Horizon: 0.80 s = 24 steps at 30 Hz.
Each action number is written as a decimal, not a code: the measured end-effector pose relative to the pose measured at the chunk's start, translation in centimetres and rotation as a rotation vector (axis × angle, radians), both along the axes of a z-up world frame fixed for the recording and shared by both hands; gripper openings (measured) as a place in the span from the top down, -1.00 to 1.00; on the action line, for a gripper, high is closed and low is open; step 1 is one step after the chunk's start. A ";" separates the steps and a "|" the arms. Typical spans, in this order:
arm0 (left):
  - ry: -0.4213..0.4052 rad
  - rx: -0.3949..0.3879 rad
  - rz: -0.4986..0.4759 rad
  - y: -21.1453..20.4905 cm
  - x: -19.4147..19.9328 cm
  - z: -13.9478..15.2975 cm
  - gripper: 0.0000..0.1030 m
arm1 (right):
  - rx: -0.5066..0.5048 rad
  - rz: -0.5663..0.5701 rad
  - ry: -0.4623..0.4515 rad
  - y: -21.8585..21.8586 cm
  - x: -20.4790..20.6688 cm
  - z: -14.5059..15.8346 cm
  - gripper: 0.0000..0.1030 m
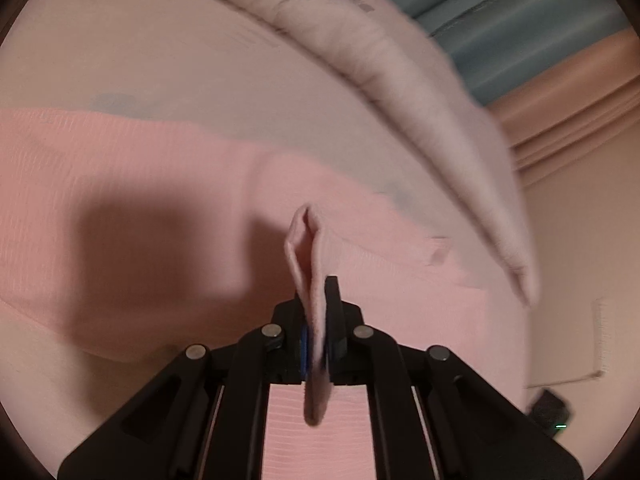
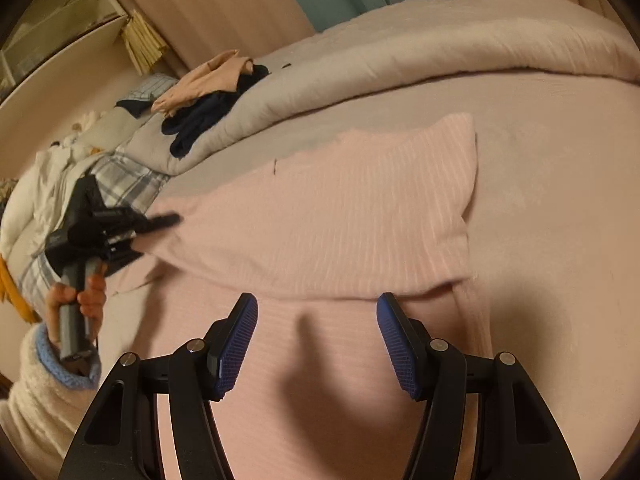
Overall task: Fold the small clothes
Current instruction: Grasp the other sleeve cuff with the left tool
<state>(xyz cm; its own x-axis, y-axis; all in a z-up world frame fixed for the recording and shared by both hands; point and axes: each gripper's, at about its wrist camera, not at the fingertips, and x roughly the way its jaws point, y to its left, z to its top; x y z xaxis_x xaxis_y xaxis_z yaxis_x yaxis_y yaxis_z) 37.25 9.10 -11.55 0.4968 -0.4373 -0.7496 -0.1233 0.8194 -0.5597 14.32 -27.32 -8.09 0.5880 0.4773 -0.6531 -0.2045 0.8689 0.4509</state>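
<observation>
A pale pink ribbed knit garment (image 2: 340, 216) lies spread across the middle of the right wrist view, with one part folded over itself so that a straight edge runs down its right side. It rests on a light pinkish-grey bed sheet (image 2: 560, 208). In the left wrist view the same pink garment (image 1: 120, 208) fills the left and centre of the frame, and a narrow fold of its fabric stands up between the fingers of the left gripper (image 1: 318, 320), which are closed tight on it. That gripper appears again at the left edge of the right wrist view (image 2: 160, 222), held in a bare hand (image 2: 76, 300) coming out of a fluffy white sleeve with a blue cuff (image 2: 52, 364).

The right gripper (image 2: 318, 344) hangs low in the centre with its blue ribbed pads (image 2: 236, 340) spread wide and nothing between them.

A rumpled grey-beige duvet (image 2: 420, 52) is bunched across the top of the right wrist view. At upper left, a pile of dark navy and peach clothes (image 2: 208, 92) sits on it, near a blue checked cloth (image 2: 124, 184).
</observation>
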 end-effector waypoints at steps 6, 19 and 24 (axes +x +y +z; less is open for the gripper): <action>0.049 -0.025 0.031 1.7 0.5 -2.3 0.75 | -0.003 -0.114 0.052 -1.9 0.6 -1.4 -0.22; -0.040 -0.109 0.284 16.5 -10.6 1.2 -0.12 | -0.134 -0.100 0.034 0.3 -3.7 0.8 -0.23; -0.006 -0.288 0.511 24.1 -14.9 -1.9 -0.16 | -0.122 -0.008 0.001 4.1 -3.8 2.1 -0.27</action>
